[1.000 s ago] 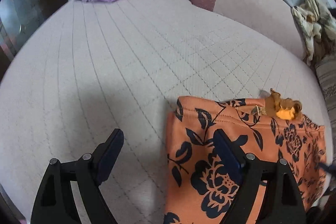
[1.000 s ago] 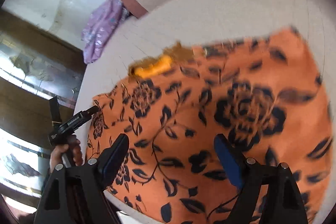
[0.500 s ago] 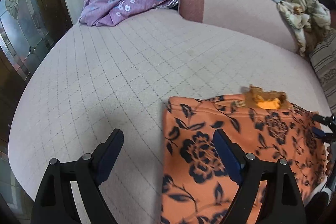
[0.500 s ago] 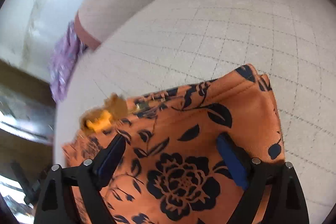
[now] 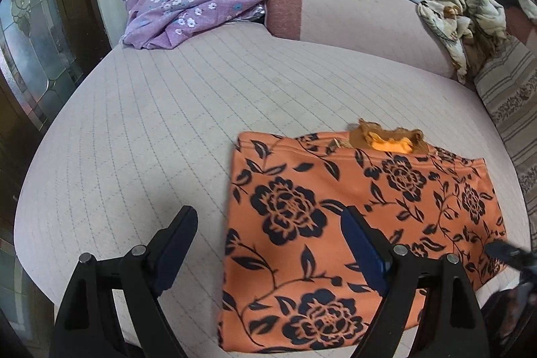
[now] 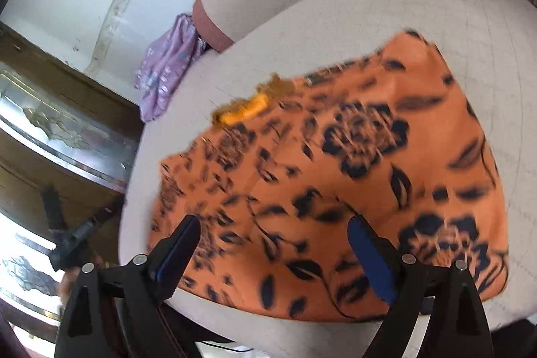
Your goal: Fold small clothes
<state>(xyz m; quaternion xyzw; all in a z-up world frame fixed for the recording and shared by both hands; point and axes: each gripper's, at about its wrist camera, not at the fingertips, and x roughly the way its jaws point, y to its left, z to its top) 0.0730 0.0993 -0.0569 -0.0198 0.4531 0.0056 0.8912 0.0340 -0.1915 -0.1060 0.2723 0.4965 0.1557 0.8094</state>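
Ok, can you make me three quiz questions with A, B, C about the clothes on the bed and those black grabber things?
1. Where is the purple cloth?
A. at the far corner of the bed
B. under the orange cloth
C. on the floor

2. What colour are the flowers on the orange cloth?
A. white
B. black
C. green

3. What is the left gripper doing?
A. squeezing the purple cloth
B. shut tight
C. open, holding nothing

Answers: 1 A, it lies bunched by the wall; 2 B, dark roses cover it; 3 C, its fingers stand wide apart above the bed.
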